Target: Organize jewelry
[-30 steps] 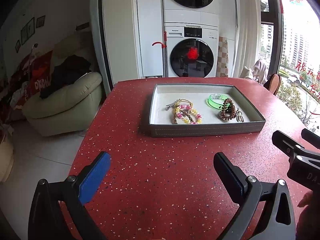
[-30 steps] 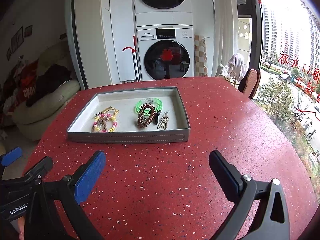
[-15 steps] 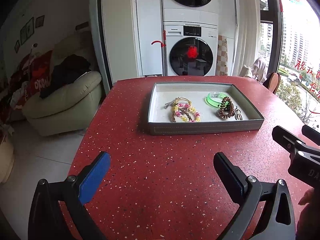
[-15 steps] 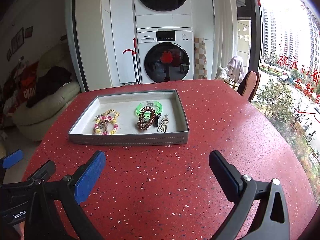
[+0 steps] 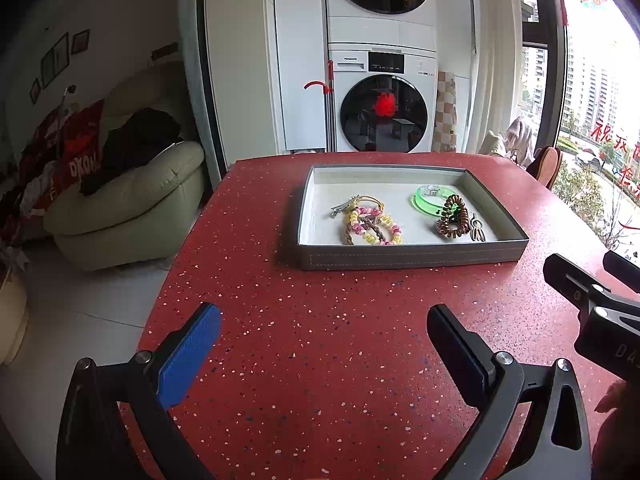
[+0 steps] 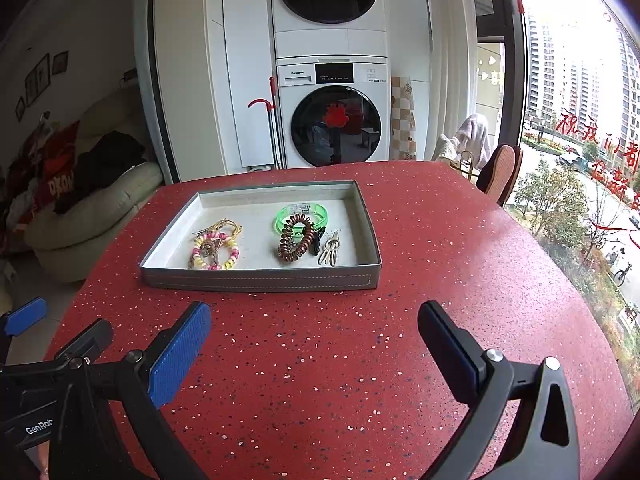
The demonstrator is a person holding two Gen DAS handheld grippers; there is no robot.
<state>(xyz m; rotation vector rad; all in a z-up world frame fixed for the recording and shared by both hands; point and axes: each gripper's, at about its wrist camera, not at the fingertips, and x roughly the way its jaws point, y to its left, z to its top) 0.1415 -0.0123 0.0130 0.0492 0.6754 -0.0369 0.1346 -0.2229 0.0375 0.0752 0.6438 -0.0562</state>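
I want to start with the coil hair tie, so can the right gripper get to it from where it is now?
Probably yes. The right gripper is open and empty, bare table lies ahead, and the coil hair tie sits uncovered in the tray; only the low front wall needs clearing.

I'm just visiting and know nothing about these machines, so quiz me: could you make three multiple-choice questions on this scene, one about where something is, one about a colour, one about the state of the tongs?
1. Where is the jewelry?
A. Scattered on the table
B. In the tray
C. Held in the tongs

2. What colour is the bangle?
A. Green
B. Blue
C. Black

3. How do both tongs stand?
A. Shut on a bracelet
B. Shut and empty
C. Open and empty

Answers:
1 B: the beaded bracelet, coil tie and clips all lie inside the tray on the table.
2 A: the bangle behind the coil tie is clear bright green.
3 C: the left tongs and right tongs both show fingers spread wide over bare table, short of the tray.
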